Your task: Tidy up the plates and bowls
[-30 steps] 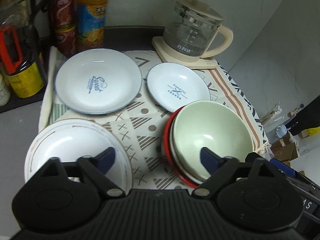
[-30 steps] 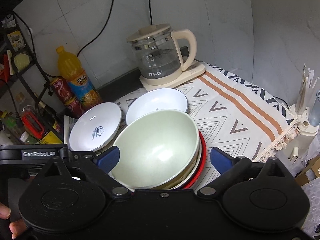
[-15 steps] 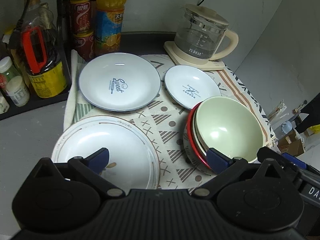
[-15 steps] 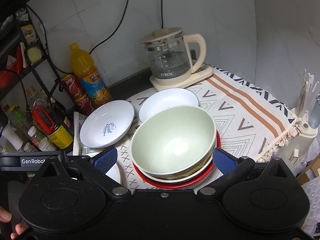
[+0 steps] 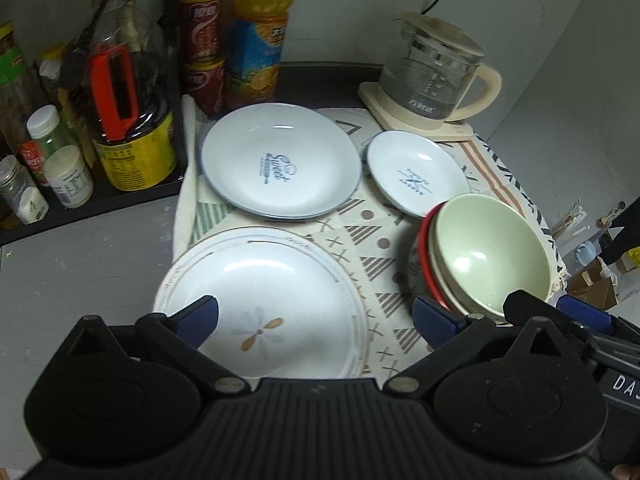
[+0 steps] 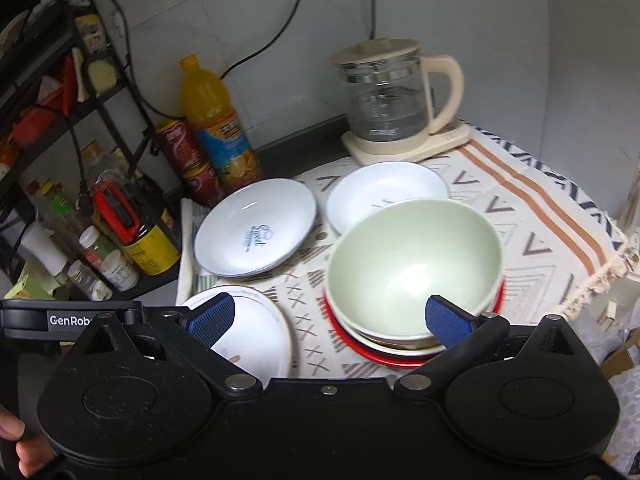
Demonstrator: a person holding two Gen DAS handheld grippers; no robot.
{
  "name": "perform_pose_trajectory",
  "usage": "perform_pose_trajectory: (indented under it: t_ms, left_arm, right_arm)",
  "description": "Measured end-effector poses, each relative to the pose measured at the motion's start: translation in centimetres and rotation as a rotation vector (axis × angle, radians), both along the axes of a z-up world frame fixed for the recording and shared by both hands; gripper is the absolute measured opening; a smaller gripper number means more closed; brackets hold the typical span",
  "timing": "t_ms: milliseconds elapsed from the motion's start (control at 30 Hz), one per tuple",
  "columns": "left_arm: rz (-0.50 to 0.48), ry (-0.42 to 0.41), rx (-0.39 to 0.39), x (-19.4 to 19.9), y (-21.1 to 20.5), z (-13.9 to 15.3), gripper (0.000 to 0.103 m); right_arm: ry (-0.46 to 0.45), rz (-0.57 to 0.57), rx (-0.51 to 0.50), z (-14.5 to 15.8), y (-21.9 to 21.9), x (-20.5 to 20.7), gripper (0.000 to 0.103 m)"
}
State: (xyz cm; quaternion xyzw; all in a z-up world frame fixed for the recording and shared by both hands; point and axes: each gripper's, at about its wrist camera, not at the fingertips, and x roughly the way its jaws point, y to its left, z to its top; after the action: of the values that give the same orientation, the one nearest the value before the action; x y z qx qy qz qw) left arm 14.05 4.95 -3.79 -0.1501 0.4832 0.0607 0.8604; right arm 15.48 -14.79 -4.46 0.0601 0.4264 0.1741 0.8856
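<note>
A pale green bowl (image 5: 490, 252) (image 6: 412, 260) tops a stack of bowls with a red one at the bottom, on the patterned cloth. Beside it lie a large white plate with a flower print (image 5: 260, 300) (image 6: 256, 332), a blue-rimmed plate with writing (image 5: 280, 160) (image 6: 256, 232) and a smaller blue-rimmed plate (image 5: 416, 172) (image 6: 384, 192). My left gripper (image 5: 316, 316) hangs open above the flower plate's near edge, holding nothing. My right gripper (image 6: 328, 318) is open too, in front of the bowl stack and apart from it.
A glass kettle (image 5: 432, 76) (image 6: 388, 96) on its cream base stands at the back right. An orange drink bottle (image 5: 256, 36) (image 6: 212, 120), red cans (image 5: 200, 40) and jars on a black rack (image 6: 60, 160) crowd the back left. The cloth's fringed edge (image 6: 600, 276) drops off at the right.
Both grippers have pulled back and up from the dishes, so more of the table shows. The flower plate is now in full view under my left gripper. No dish has moved.
</note>
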Motion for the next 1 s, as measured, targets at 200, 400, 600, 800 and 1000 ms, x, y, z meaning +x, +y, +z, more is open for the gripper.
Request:
perform_pose_trajectory:
  t_ms: [200,400,600,800,1000]
  left_arm:
    - [0.023,0.022,0.002,0.4,3.2,-0.6,0.102]
    - [0.002,0.037,-0.022,1.9,5.8,-1.6,0.101]
    - [-0.002,0.026,-0.044,3.9,7.9,-2.3,0.100]
    - [-0.030,0.008,-0.053,6.1,9.2,-3.1,0.098]
    - [-0.057,0.002,-0.071,8.2,10.0,-4.1,0.091]
  right_arm:
    - [0.016,0.042,-0.011,-0.1,2.8,0.8,0.102]
    - [0.047,0.053,-0.020,-1.1,5.3,2.4,0.100]
    - [0.058,0.030,-0.013,-2.3,7.3,4.4,0.094]
    - [0.072,0.014,0.016,-3.4,8.9,6.7,0.077]
    - [0.087,-0.008,0.033,-4.4,10.1,8.9,0.067]
